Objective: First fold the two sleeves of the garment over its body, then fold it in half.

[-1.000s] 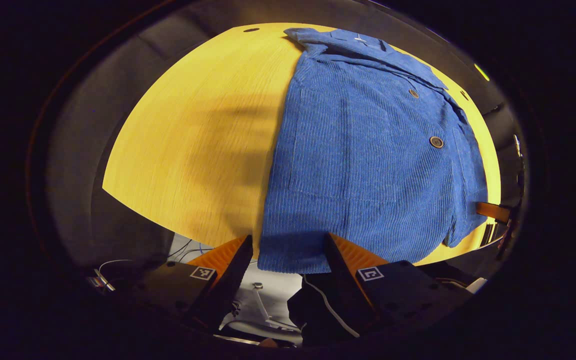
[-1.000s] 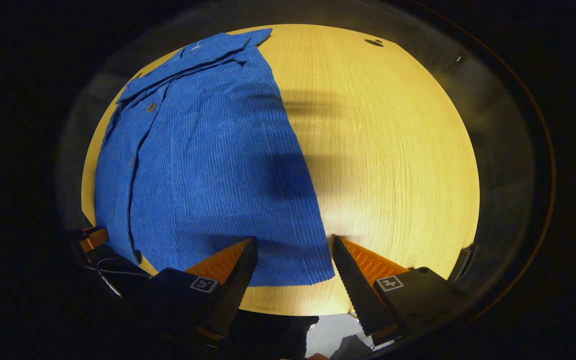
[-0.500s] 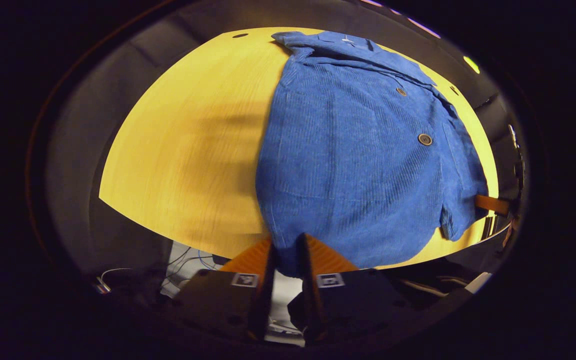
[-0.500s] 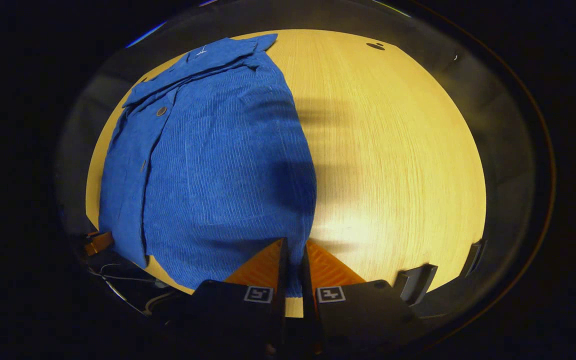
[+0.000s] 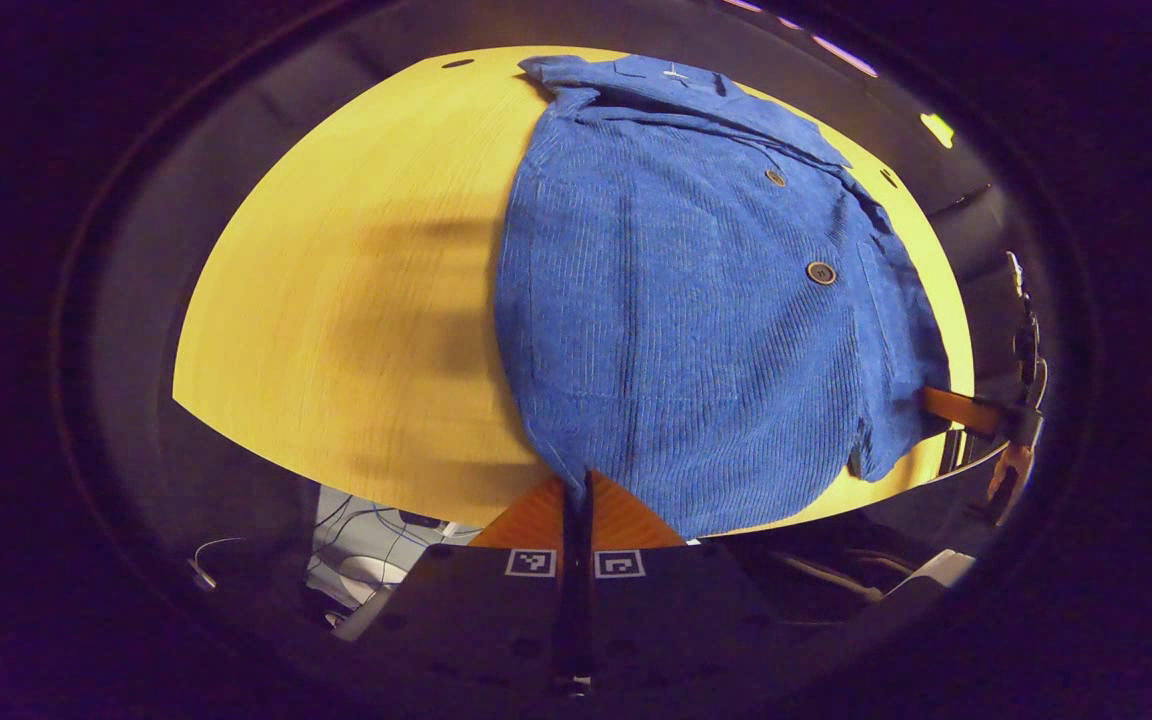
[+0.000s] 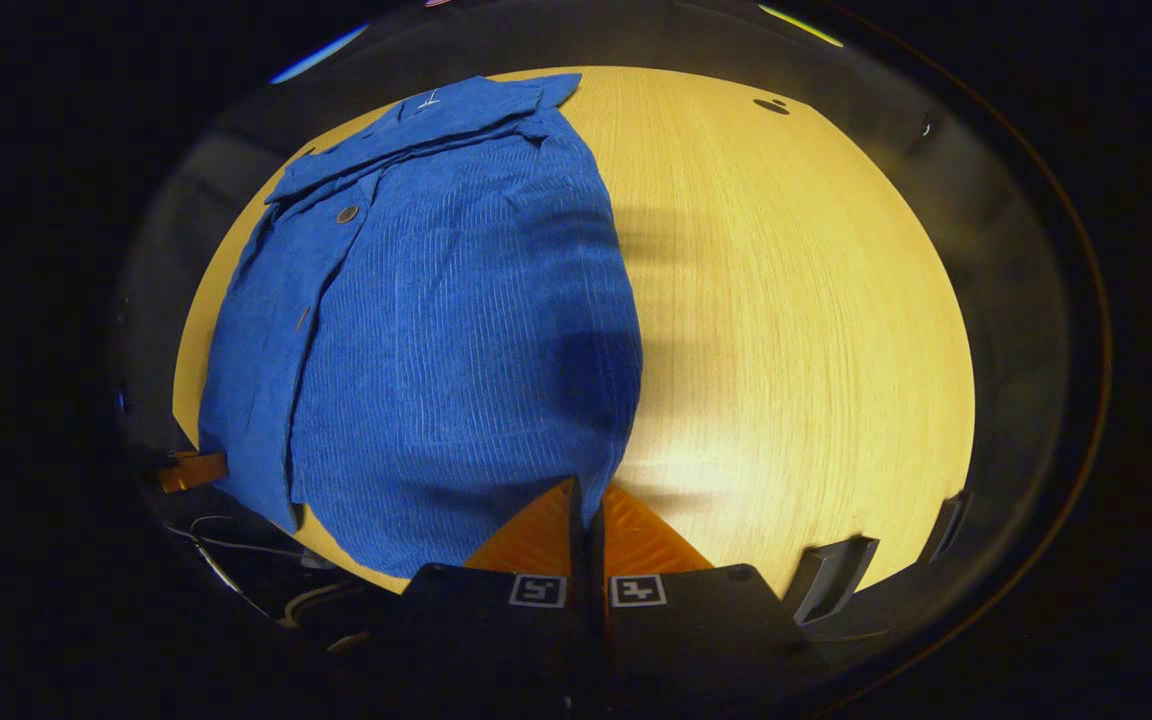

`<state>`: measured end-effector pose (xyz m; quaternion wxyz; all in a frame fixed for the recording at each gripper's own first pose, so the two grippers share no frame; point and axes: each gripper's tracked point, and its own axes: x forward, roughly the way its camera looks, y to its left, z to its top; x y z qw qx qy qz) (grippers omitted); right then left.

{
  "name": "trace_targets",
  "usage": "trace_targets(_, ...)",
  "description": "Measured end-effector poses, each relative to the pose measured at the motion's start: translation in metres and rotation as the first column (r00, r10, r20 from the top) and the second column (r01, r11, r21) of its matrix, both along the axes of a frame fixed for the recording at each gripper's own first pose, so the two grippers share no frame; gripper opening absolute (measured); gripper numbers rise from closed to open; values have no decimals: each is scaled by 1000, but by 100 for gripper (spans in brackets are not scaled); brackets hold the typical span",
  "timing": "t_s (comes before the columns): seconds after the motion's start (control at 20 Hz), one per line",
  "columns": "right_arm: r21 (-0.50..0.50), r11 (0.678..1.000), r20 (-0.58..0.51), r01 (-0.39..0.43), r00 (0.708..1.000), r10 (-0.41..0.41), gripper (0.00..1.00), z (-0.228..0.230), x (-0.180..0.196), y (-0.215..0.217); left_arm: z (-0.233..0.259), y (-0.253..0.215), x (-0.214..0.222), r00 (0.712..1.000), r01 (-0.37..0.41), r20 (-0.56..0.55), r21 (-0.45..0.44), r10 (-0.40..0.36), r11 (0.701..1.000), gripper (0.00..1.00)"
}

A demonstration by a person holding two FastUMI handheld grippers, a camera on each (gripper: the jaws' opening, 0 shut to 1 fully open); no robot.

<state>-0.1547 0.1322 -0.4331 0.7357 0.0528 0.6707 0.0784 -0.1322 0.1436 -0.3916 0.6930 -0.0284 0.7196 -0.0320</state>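
Observation:
A blue corduroy garment (image 5: 696, 300) lies on the yellow wooden table (image 5: 356, 300), collar at the far end, sleeves folded over its body. My left gripper (image 5: 576, 480) is shut on the hem's near left corner, which is pulled into a point and lifted slightly. In the right gripper view the same garment (image 6: 436, 320) stretches away to the left, and my right gripper (image 6: 588, 492) is shut on the hem's near right corner. Brown buttons (image 5: 820, 273) run along the front. The other gripper (image 5: 966, 410) shows at the right edge of the left gripper view.
The table's near edge (image 5: 386, 490) runs just under the grippers, with cables and floor (image 5: 366, 540) below it. Bare tabletop (image 6: 796, 320) spreads to the right of the garment in the right gripper view. A small dark hole (image 6: 770, 105) marks the table's far end.
Both grippers went from wide open around the hem's corners to shut on them. The hem corners have bunched into points and risen a little off the table.

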Motion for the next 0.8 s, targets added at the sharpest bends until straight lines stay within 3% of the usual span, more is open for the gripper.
trace_targets(0.4,102,993,42,61,997,-66,2,51,20,39,30,-5,6,999,10,38,-126,-5,992,0)
trace_targets(0.8,125,991,139,41,989,-58,2,87,112,74,61,-12,93,988,119,124,-212,-93,970,0)
